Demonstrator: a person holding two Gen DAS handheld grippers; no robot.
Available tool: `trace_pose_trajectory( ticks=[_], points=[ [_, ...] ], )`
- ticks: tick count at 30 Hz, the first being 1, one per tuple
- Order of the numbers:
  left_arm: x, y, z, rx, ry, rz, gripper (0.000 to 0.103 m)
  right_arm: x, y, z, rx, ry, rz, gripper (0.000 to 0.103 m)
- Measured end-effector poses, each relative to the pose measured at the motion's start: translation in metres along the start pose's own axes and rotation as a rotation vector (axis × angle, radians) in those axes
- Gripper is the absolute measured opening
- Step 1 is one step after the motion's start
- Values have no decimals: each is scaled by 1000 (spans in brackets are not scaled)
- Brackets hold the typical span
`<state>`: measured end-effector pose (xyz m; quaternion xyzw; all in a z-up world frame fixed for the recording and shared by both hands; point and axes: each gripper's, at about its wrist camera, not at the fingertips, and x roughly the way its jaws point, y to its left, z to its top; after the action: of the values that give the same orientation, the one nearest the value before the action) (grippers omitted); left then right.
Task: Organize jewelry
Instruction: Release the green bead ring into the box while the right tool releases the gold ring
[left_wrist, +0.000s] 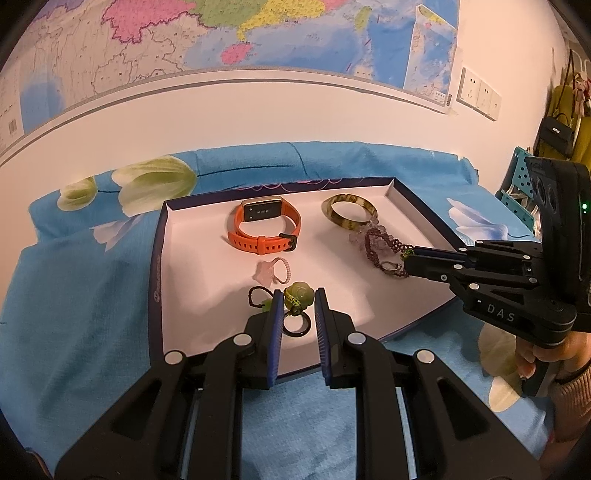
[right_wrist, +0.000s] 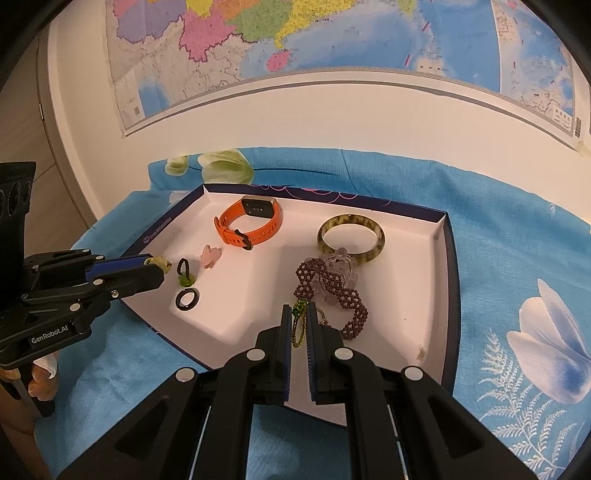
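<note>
A white tray with a navy rim (left_wrist: 159, 258) (right_wrist: 448, 277) lies on a blue floral cloth. My left gripper (left_wrist: 299, 294) (right_wrist: 159, 266) is shut on a green jade pendant (left_wrist: 299, 292) (right_wrist: 163, 263) over the tray's near left part. Beside it lie a black ring (left_wrist: 293, 328) (right_wrist: 187, 298), a dark cord ring with a green bead (left_wrist: 258, 298) (right_wrist: 184, 275) and a pink charm (left_wrist: 275, 271) (right_wrist: 211, 256). My right gripper (right_wrist: 298, 308) (left_wrist: 406, 260) is shut on a thin green beaded loop (right_wrist: 298, 326), next to a purple beaded bracelet (right_wrist: 332, 291) (left_wrist: 380, 247).
An orange watch (left_wrist: 266, 225) (right_wrist: 251, 221) and a mottled bangle (left_wrist: 349, 212) (right_wrist: 351, 236) sit at the tray's back, with a clear crystal bracelet (right_wrist: 341, 264) against the bangle. A wall with a map is close behind. Bags (left_wrist: 557, 129) hang at the far right.
</note>
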<state>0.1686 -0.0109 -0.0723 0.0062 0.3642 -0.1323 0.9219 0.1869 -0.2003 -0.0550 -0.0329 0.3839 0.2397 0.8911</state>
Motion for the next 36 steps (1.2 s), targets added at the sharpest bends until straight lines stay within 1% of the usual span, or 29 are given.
trace_pose_trajectory(
  ticks=[24, 36],
  points=[
    [7, 2, -2, -10, 21, 16, 17, 9, 1, 3, -7, 24, -14, 6],
    [13, 5, -3, -25, 39, 19, 18, 10, 0, 2, 1, 33, -19, 8]
  ],
)
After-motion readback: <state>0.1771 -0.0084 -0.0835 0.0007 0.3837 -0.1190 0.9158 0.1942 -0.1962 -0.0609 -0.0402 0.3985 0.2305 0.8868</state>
